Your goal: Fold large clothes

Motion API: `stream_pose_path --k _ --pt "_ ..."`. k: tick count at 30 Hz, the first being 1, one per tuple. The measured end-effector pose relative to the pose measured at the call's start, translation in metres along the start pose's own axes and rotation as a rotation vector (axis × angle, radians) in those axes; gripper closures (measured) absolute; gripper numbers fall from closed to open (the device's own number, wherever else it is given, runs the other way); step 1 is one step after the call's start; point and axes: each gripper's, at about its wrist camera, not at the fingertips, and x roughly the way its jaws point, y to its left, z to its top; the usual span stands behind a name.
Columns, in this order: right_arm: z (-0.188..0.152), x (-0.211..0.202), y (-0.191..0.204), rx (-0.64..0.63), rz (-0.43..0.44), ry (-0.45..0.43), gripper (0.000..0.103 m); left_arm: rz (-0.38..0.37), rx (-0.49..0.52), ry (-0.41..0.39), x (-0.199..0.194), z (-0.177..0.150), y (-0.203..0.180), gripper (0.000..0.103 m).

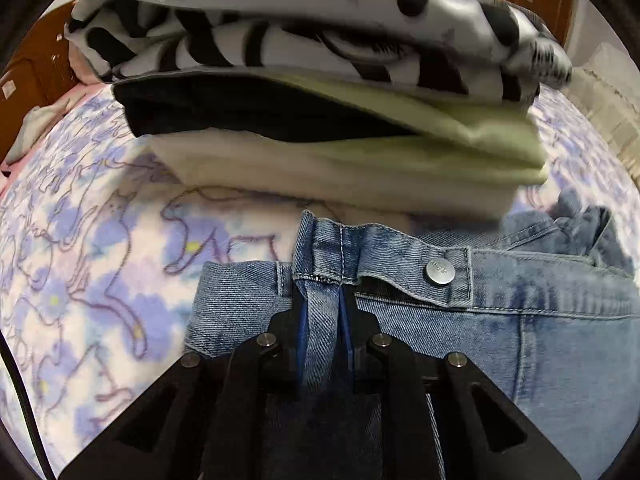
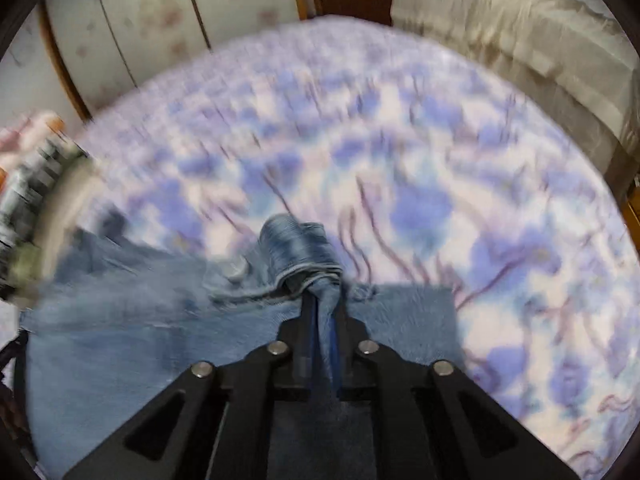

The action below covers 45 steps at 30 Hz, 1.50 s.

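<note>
Both grippers pinch the waistband of the jeans [image 1: 500,320], which lie on a blue-and-white blanket [image 1: 80,260]. Left gripper [image 1: 323,300] clamps denim beside the metal button [image 1: 440,271]; right gripper [image 2: 322,300] squeezes a bunched fold. Just behind the jeans sits a stack of folded clothes [image 1: 320,120], a black-and-white patterned piece on top.

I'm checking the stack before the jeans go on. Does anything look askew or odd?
The stack is slightly askew: the black layer and the patterned top piece jut left past the cream ones. The jeans are bunched where both grippers pinch the waistband, as expected.
</note>
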Motion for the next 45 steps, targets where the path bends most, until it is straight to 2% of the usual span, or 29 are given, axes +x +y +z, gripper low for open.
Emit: stream_pose_path --k 2,5,6,7,8,10,12,14,16,18,20,22,24,25,26,27,28,29,30,33,36,40,45 --pt "0.001 -0.002 0.002 -0.002 -0.007 -0.004 0.095 0.001 0.006 -0.002 0.002 -0.001 -0.001 0.089" --pt "0.006 -0.014 0.000 -0.013 -0.021 0.017 0.086 -0.033 -0.007 0.013 -0.005 0.003 0.008 0.082" --pt "0.008 -0.024 -0.002 -0.002 -0.043 0.012 0.083 -0.025 -0.004 0.027 -0.009 0.004 0.010 0.071" --pt "0.006 -0.034 -0.003 0.014 -0.051 -0.006 0.082 -0.001 -0.004 0.038 -0.015 0.003 0.012 0.055" --pt "0.006 -0.044 -0.004 0.028 -0.044 -0.027 0.081 0.013 -0.012 0.028 -0.025 0.000 0.015 0.050" --pt "0.001 -0.067 0.004 0.034 -0.009 -0.077 0.068 -0.015 -0.037 -0.014 -0.049 -0.011 0.013 0.042" --pt "-0.009 -0.087 0.030 -0.003 0.046 -0.120 0.059 -0.085 -0.035 -0.036 -0.071 -0.024 0.001 0.038" --pt "-0.027 -0.099 0.070 -0.092 0.137 -0.123 0.058 -0.131 -0.014 -0.051 -0.086 -0.038 -0.016 0.038" --pt "-0.045 -0.100 0.106 -0.167 0.201 -0.088 0.059 -0.173 0.004 -0.054 -0.091 -0.053 -0.035 0.038" --pt "-0.062 -0.094 0.139 -0.249 0.226 -0.052 0.059 -0.154 0.031 -0.036 -0.083 -0.065 -0.050 0.038" --pt "-0.076 -0.081 0.160 -0.325 0.178 -0.023 0.059 -0.098 0.059 -0.007 -0.069 -0.075 -0.058 0.038" --pt "-0.082 -0.068 0.156 -0.353 0.109 -0.009 0.059 -0.081 0.074 -0.019 -0.059 -0.080 -0.047 0.030" --pt "-0.080 -0.055 0.125 -0.335 -0.003 -0.020 0.060 -0.090 0.068 -0.031 -0.056 -0.080 -0.031 0.024" --pt "-0.079 -0.053 0.110 -0.313 -0.019 -0.031 0.055 -0.030 0.061 -0.032 -0.056 -0.080 -0.020 0.024" --pt "-0.075 -0.052 0.084 -0.271 -0.071 -0.043 0.055 0.021 0.053 -0.027 -0.056 -0.079 -0.009 0.024" --pt "-0.073 -0.048 0.059 -0.243 -0.186 -0.039 0.054 0.017 0.033 -0.023 -0.055 -0.077 0.004 0.024" --pt "-0.072 -0.049 0.036 -0.219 -0.207 -0.045 0.055 -0.026 0.002 -0.016 -0.054 -0.078 0.019 0.024" --pt "-0.072 -0.050 0.017 -0.190 -0.190 -0.042 0.055 -0.041 -0.009 -0.009 -0.053 -0.078 0.027 0.025" --pt "-0.071 -0.052 -0.002 -0.160 -0.222 -0.029 0.055 -0.038 0.002 -0.006 -0.053 -0.079 0.030 0.025" --pt "-0.068 -0.068 -0.027 -0.071 -0.205 -0.018 0.054 0.037 0.043 -0.014 -0.057 -0.079 0.028 0.025" --pt "-0.071 -0.094 -0.018 -0.038 -0.133 -0.034 0.054 0.026 -0.026 0.011 -0.068 -0.079 0.034 0.025" --pt "-0.089 -0.119 0.038 -0.108 -0.028 -0.053 0.053 -0.065 -0.087 -0.006 -0.109 -0.090 0.025 0.025" --pt "-0.127 -0.142 0.121 -0.189 0.195 0.009 0.053 -0.167 -0.066 -0.006 -0.151 -0.111 -0.009 0.025"
